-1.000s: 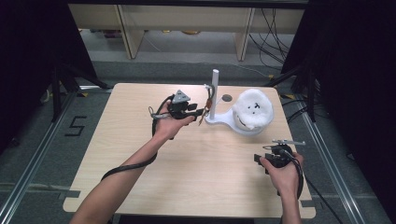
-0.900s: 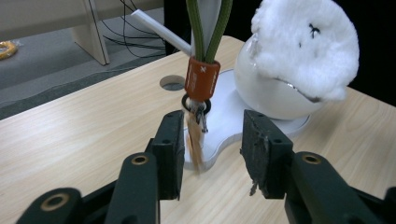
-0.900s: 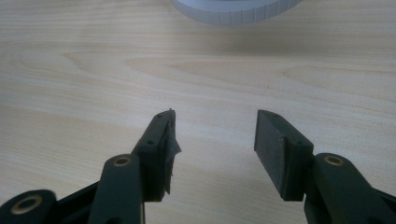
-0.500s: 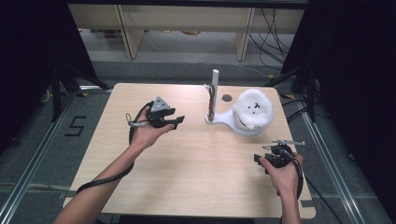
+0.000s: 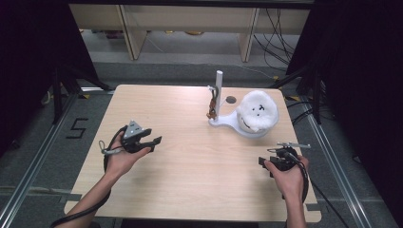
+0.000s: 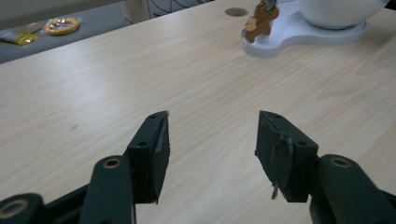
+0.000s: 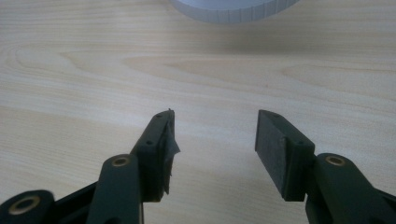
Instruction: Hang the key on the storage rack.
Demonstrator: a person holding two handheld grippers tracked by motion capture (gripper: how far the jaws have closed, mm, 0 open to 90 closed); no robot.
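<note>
Small brown charm [image 5: 210,105] hangs on white stand's post [image 5: 218,84], next to plush ball [image 5: 257,111]. Prob light, floppy, swings easily; grab its body, not cord. L gripper [image 5: 151,141] jaws just opening, nothing between; R gripper [image 5: 264,161] jaws apart, empty.

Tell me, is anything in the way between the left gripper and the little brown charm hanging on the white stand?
Nothing visible is. The left gripper has open, empty jaws, and only bare table lies between it and the brown charm on the white stand. The fluffy white ball sits on the stand's far side.
</note>
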